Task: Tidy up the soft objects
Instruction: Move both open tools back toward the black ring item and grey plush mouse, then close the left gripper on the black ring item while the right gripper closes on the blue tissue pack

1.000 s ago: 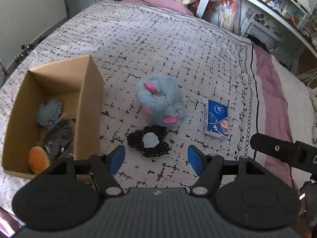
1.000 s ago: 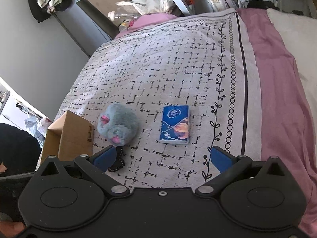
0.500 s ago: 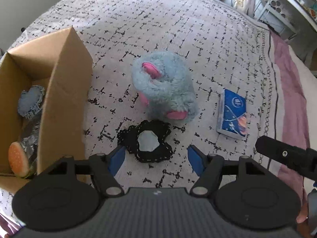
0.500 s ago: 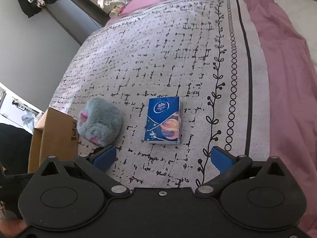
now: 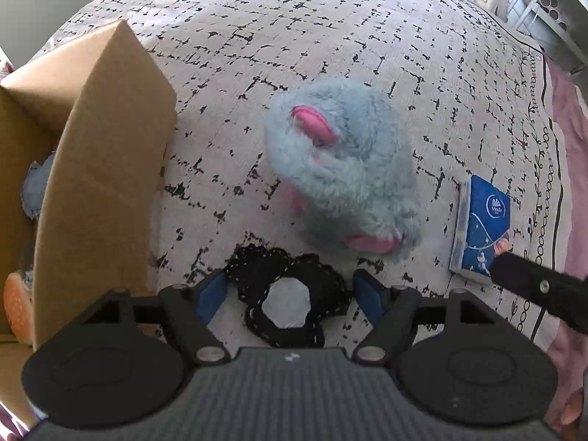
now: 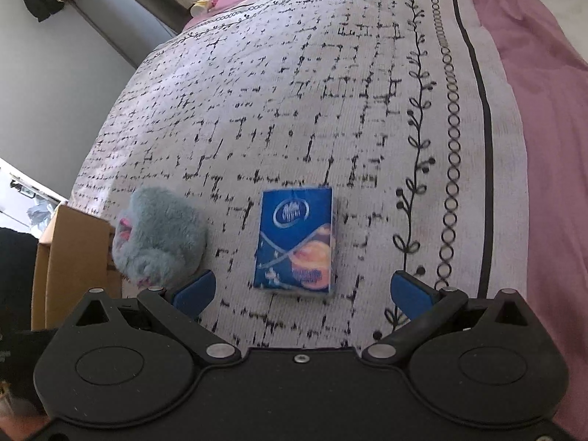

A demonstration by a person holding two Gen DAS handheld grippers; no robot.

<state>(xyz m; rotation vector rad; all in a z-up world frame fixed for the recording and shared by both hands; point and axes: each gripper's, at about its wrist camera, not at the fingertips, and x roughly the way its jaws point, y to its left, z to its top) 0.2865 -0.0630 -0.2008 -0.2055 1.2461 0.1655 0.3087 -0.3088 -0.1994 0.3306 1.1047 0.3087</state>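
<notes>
Seen from the left wrist: left gripper (image 5: 288,291) spread wide astride the black lace scrunchie (image 5: 284,296) on the bedspread (image 5: 294,29), grey plush toy (image 5: 340,169) just beyond, so likely to snag fur with a deep reach or pinch only thin lace and slip; beside it, cardboard box (image 5: 103,183) at the bedspread's near left edge, holding a grey-blue soft piece (image 5: 35,193), an orange round thing (image 5: 16,307) and something dark, hard to tell. Seen from the right wrist: right gripper (image 6: 301,290) also spread wide and empty, short of the blue tissue pack (image 6: 296,244) mid-bedspread, apt to squash or skid the slick pack with an off-centre closure.

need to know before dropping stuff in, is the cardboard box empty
Not empty: the cardboard box already holds a grey fuzzy piece and an orange one.
</notes>
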